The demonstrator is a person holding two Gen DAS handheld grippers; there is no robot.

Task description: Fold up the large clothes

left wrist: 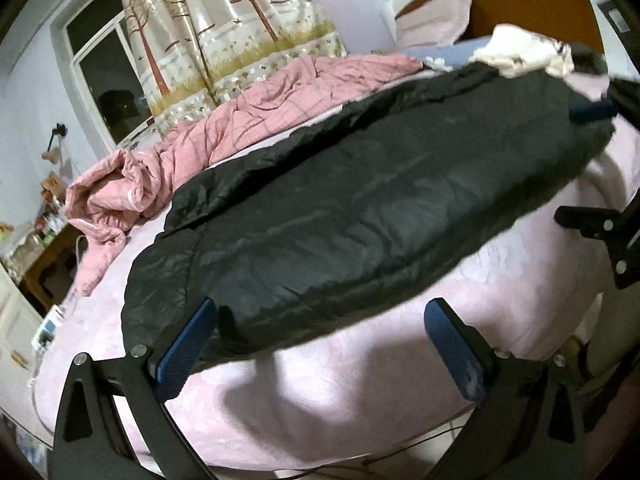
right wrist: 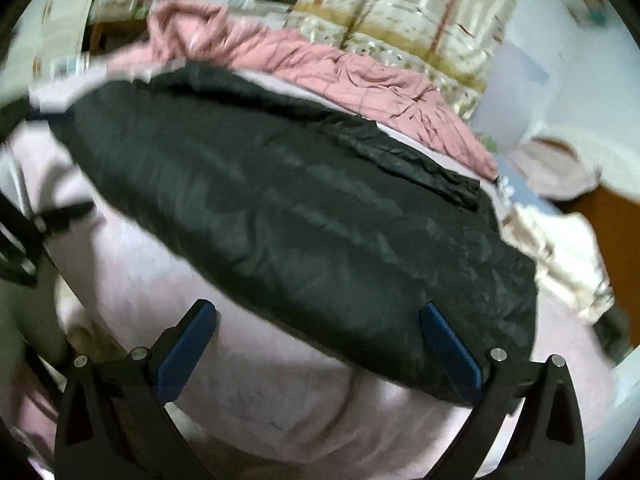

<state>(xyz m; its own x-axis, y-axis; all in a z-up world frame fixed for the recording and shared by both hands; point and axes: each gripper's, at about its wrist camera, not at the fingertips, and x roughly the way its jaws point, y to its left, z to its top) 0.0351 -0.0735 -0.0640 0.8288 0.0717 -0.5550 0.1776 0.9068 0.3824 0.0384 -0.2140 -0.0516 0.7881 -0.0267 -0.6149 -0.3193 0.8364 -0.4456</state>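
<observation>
A large black padded coat [left wrist: 360, 208] lies folded lengthwise across the pale pink bed sheet [left wrist: 340, 380]. My left gripper [left wrist: 320, 340] is open, its left blue pad [left wrist: 188, 344] against the coat's near left corner, nothing held. The coat also shows in the right wrist view [right wrist: 300, 220]. My right gripper [right wrist: 320, 344] is open, its right blue pad [right wrist: 452, 348] against the coat's near right corner. The right gripper shows at the coat's far end in the left wrist view [left wrist: 592, 112]. The right view is blurred.
A crumpled pink quilt [left wrist: 224, 128] lies behind the coat. White clothes [left wrist: 516, 52] and a pillow [left wrist: 432, 20] are near the orange headboard [left wrist: 532, 4]. A patterned curtain [left wrist: 224, 28], a window [left wrist: 104, 76] and a cluttered side table [left wrist: 44, 236] stand beyond the bed.
</observation>
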